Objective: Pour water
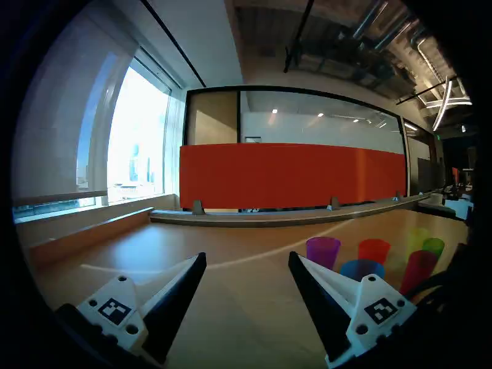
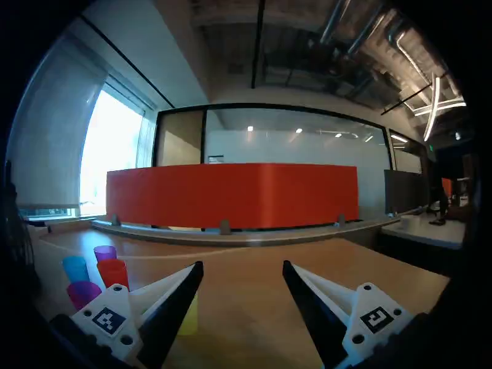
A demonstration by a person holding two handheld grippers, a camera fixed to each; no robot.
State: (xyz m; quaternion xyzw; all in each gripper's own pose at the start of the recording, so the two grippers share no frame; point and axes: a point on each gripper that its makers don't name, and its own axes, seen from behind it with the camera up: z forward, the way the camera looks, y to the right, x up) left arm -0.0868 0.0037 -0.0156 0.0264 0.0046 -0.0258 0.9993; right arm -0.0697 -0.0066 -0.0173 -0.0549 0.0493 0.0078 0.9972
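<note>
Several coloured plastic cups stand together on a wooden table (image 1: 246, 246). In the left gripper view they sit to the right of my left gripper (image 1: 247, 261): a purple cup (image 1: 323, 251), an orange cup (image 1: 373, 250), a blue cup (image 1: 361, 269) partly behind the right finger, a yellow cup (image 1: 417, 238), a green cup (image 1: 433, 246) and a dark red cup (image 1: 418, 270). That gripper is open and holds nothing. In the right gripper view the cups stand to the left: purple (image 2: 105, 252), blue (image 2: 75, 268), orange (image 2: 113, 272), magenta (image 2: 84, 292). My right gripper (image 2: 241, 267) is open and empty.
An orange partition (image 1: 289, 175) runs along the table's far edge. A bright window (image 1: 138, 141) with a low sill lies to the left. A yellow cup (image 2: 189, 317) peeks out beside the right gripper's left finger. A white desk (image 2: 424, 230) stands at the far right.
</note>
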